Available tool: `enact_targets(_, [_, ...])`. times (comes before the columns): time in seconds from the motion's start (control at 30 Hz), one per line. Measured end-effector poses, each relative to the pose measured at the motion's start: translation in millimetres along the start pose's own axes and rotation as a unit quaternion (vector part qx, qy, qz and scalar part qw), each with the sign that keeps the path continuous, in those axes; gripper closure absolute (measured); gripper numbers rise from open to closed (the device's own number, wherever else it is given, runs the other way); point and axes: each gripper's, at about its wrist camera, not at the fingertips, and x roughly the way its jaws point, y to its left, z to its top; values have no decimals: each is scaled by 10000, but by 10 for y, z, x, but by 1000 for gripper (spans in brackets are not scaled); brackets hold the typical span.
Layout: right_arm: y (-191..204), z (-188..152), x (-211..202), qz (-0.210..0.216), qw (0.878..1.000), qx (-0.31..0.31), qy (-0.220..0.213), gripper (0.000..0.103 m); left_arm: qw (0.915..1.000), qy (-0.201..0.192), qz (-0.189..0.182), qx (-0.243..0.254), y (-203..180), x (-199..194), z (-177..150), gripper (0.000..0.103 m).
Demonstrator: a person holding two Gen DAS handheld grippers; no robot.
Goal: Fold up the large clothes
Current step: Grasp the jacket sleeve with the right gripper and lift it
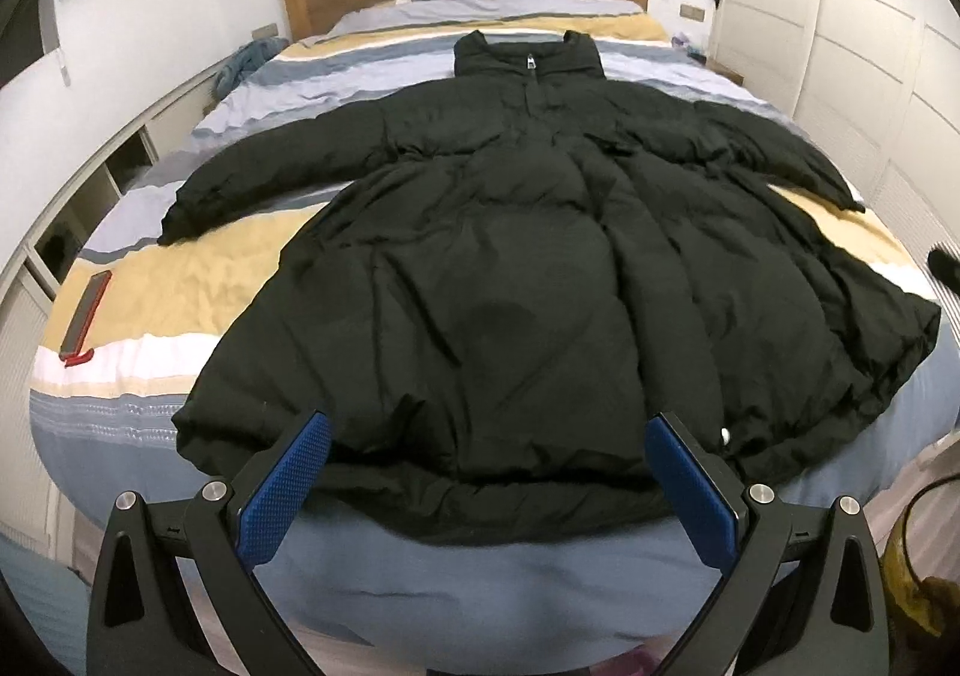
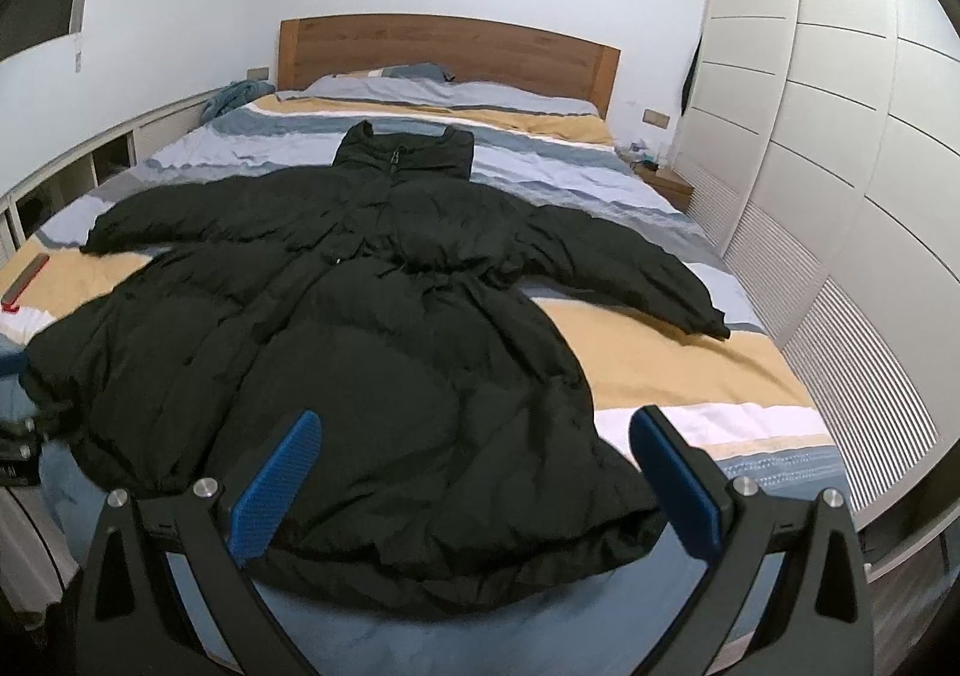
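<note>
Fingers spread wide and gripping nothing, the left gripper (image 1: 489,487) and right gripper (image 2: 474,481) hover at the hem of a black puffer coat (image 1: 510,280) lying flat, sleeves outstretched, on the striped bed (image 1: 180,280); no fold appears begun.

Coat (image 1: 510,268) spread flat on bed (image 1: 150,268)

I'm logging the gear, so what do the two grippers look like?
Each hand-held gripper, left and right, has black angular arms with round silver bolts. The fingers carry flat blue textured pads. No cables or markings visible.
</note>
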Motion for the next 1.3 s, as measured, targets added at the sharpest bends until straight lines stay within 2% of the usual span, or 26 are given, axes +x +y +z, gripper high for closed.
enact_targets(0.17, [-131, 243, 71, -37, 9998, 123, -138, 0, 9995, -245, 204, 2, 89, -102, 267, 1])
enact_targets(0.43, [-532, 921, 411, -252, 9967, 629, -456, 0, 9928, -1076, 441, -281, 356, -428, 1256, 1])
enact_targets(0.6, [-898, 1264, 894, -353, 9920, 1154, -368, 0, 9882, -1335, 262, -709, 544, -423, 1836, 1])
enact_targets(0.73, [-1183, 1367, 1494, -413, 9873, 1531, -91, 0, 9865, -1383, 358, -803, 606, -257, 2141, 1])
enact_targets(0.9, [-1513, 1220, 2325, -578, 9770, 1993, 483, 0, 9869, -1253, 598, -818, 646, 108, 2336, 1])
enact_targets(1.03, [-1905, 942, 2965, -649, 9580, 2613, 988, 0, 9873, -1020, 840, -879, 699, 464, 2366, 1])
enact_targets(1.2, [-2331, 602, 3403, -544, 9355, 3257, 1255, 0, 9893, -708, 909, -898, 733, 862, 2345, 1])
enact_targets(1.3, [-2622, 374, 3537, -354, 9145, 3841, 1222, 0, 9907, -547, 976, -769, 680, 1038, 2303, 1])
